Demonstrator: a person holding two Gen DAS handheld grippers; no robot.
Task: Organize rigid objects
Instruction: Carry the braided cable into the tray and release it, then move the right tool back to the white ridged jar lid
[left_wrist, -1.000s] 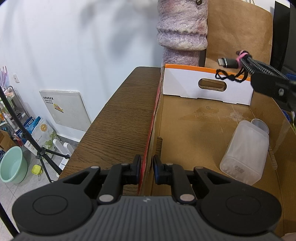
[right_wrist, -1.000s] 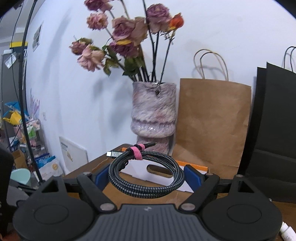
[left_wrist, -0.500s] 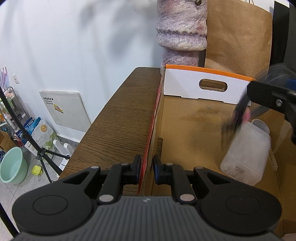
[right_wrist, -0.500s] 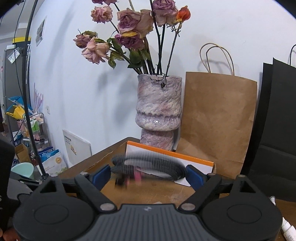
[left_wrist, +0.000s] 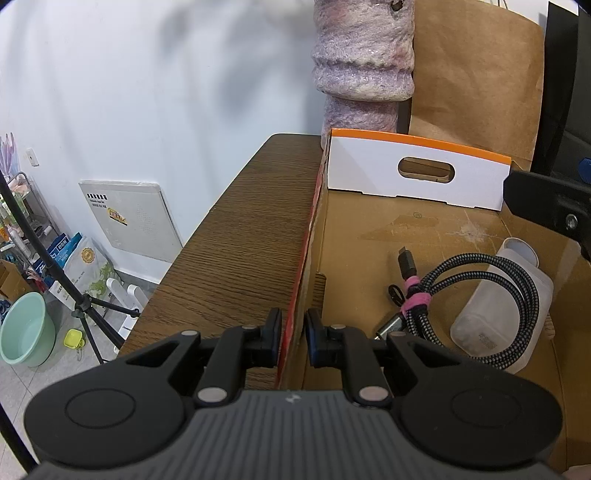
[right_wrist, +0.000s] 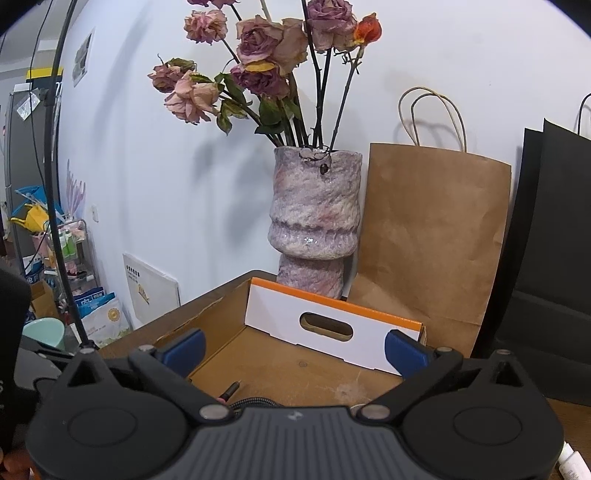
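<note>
A shallow cardboard box (left_wrist: 354, 236) with an orange-edged white end wall sits on a wooden table. Inside it a coiled braided cable (left_wrist: 480, 295) with a pink tie lies partly on a translucent plastic container (left_wrist: 517, 321). My left gripper (left_wrist: 293, 338) is shut on the box's left wall. My right gripper (right_wrist: 293, 349) is open and empty above the box; one of its fingers (left_wrist: 546, 206) shows at the right of the left wrist view. The cable's plug end (right_wrist: 229, 393) shows just below it.
A textured pink-grey vase (right_wrist: 316, 221) of dried roses stands behind the box, with a brown paper bag (right_wrist: 428, 236) and a black bag (right_wrist: 554, 258) to its right. The table's left edge (left_wrist: 207, 229) drops to a floor with a tripod and a green basin.
My right gripper opened and let go of the coiled cable. The cable dropped into the box and now rests against the plastic container. The left gripper has not moved.
</note>
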